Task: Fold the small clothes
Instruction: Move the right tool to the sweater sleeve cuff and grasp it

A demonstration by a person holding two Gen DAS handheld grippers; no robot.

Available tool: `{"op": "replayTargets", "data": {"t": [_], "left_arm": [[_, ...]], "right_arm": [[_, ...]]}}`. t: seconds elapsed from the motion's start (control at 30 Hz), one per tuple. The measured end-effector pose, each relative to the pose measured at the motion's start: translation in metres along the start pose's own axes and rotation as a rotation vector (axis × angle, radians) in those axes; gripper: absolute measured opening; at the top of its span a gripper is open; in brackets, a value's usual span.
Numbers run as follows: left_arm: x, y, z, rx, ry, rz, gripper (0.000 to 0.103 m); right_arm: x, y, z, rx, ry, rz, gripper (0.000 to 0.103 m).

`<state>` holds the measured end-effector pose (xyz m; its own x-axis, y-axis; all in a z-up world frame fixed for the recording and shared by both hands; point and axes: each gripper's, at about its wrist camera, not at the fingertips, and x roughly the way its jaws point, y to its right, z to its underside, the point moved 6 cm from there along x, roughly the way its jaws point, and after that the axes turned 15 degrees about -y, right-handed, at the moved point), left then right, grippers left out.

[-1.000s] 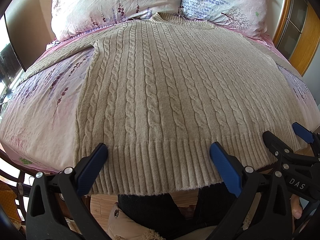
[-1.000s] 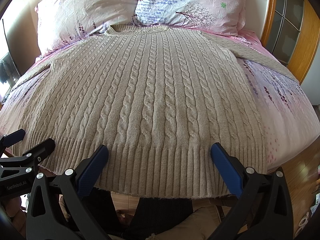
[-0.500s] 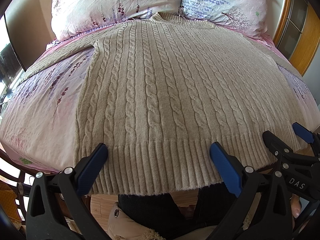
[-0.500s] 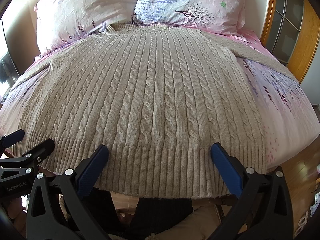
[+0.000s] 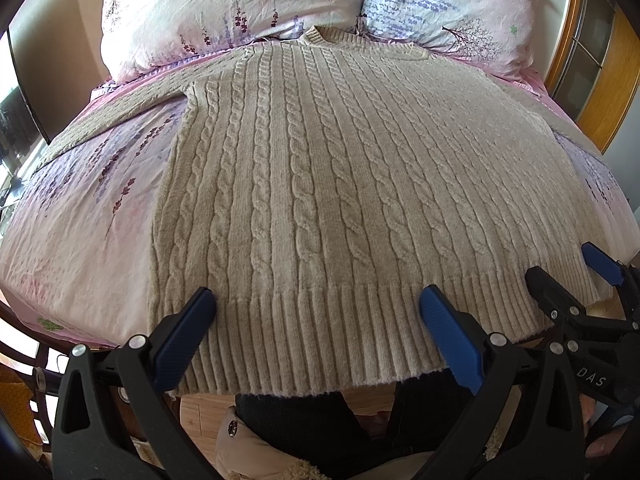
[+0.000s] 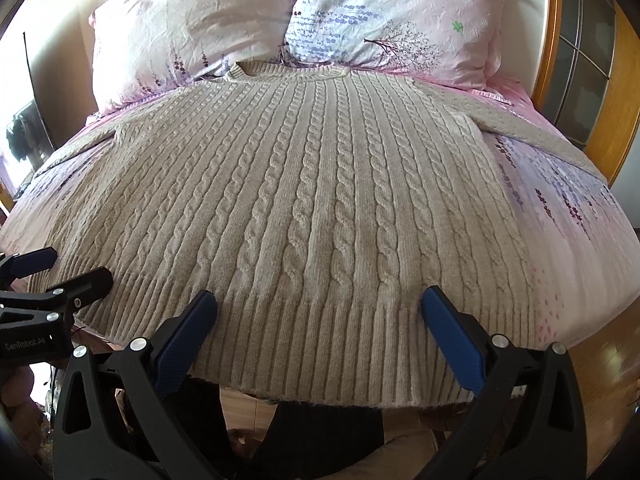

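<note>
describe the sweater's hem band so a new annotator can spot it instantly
Start at the bed with the pink floral sheet and two pillows at its far end; a beige cable-knit sweater lies flat across it, neck toward the pillows. The hem band is the strip at the sweater's near edge, overhanging the mattress. Unlike the twisted cables above, it is plain straight ribbing.

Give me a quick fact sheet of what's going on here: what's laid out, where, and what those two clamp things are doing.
garment: beige cable-knit sweater, spread flat, collar toward the pillows
surface: bed with pink floral sheet
pillows: two floral pillows at the head
left gripper: open, over the ribbed hem
right gripper: open, over the hem
folds made: none visible
</note>
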<state>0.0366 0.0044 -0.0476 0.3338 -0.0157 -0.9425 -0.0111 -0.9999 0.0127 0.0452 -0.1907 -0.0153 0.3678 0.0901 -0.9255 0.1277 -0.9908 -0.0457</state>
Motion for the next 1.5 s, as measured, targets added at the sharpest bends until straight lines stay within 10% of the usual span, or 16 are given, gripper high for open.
{"op": "replayTargets", "data": {"t": [0.23, 0.43, 0.77, 1.33, 1.5], "left_arm": [[-0.005, -0.001, -0.02, 0.029, 0.045, 0.128, 0.101], [-0.024, -0.005, -0.063, 0.087, 0.165, 0.269, 0.101], [-0.015, -0.025, -0.147, 0.018, 0.135, 0.276, 0.101], [0.013, -0.033, -0.193, -0.001, 0.148, 0.239, 0.101], [0.015, -0.033, -0.195, 0.01, 0.155, 0.232, 0.101]], "right_arm": [[-0.005, 0.024, -0.02, 0.048, 0.035, -0.12, 0.101], [-0.021, 0.136, -0.086, 0.363, 0.093, -0.185, 0.086], [0.033, 0.303, -0.148, 0.877, 0.031, -0.215, 0.057], [0.063, 0.378, -0.139, 1.16, 0.08, -0.165, 0.032], [0.068, 0.387, -0.138, 1.163, 0.108, -0.118, 0.01]]}}
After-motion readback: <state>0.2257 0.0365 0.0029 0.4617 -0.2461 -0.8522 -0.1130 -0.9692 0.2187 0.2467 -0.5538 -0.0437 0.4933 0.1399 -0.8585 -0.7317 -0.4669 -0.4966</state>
